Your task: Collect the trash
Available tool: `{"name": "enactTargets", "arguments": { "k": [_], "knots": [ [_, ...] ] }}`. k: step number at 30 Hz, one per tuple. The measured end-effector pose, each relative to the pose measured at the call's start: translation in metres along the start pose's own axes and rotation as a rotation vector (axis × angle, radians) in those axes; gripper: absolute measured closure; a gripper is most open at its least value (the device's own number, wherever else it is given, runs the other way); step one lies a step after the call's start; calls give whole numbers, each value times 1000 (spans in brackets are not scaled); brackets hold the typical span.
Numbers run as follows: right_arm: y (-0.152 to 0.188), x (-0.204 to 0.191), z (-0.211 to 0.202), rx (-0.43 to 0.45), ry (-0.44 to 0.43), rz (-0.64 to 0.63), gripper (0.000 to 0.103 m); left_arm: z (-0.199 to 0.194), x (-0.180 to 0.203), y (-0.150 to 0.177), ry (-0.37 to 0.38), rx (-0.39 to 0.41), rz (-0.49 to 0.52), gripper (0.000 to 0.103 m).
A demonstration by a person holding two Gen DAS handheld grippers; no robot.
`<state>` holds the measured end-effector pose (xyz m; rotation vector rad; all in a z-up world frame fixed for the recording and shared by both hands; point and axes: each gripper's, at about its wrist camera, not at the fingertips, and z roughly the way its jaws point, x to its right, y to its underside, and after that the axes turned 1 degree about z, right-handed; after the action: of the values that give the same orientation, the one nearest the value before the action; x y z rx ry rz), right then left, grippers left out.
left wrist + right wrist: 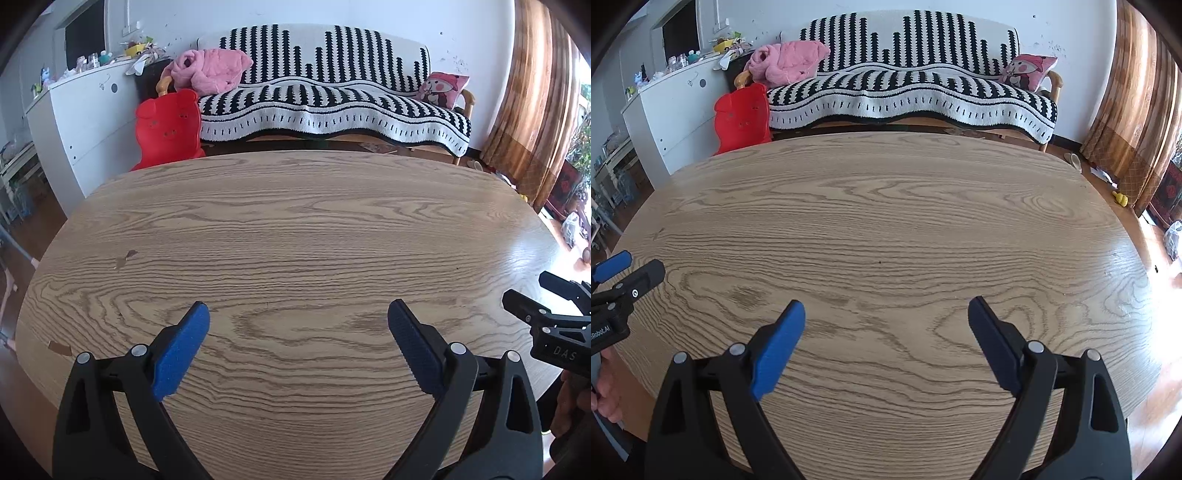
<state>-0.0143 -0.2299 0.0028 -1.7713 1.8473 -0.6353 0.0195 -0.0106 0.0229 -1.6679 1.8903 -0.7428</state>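
A: Left wrist view: I'm holding the left gripper (298,314) over the wooden table (295,229), jaws apart, nothing between them.

B: Any trash?

A: None ahead of either jaw pair. I'm keeping the right gripper (886,314) spread too, ready. The dark fleck (879,262) beyond its jaws might be a crumb.
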Motion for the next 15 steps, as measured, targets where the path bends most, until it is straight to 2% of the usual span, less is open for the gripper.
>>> {"name": "enactTargets", "arguments": {
  "k": [15],
  "knots": [
    [3, 7, -3, 2, 1, -5, 16, 3, 6, 3, 0, -6, 7, 9]
  ]
}}
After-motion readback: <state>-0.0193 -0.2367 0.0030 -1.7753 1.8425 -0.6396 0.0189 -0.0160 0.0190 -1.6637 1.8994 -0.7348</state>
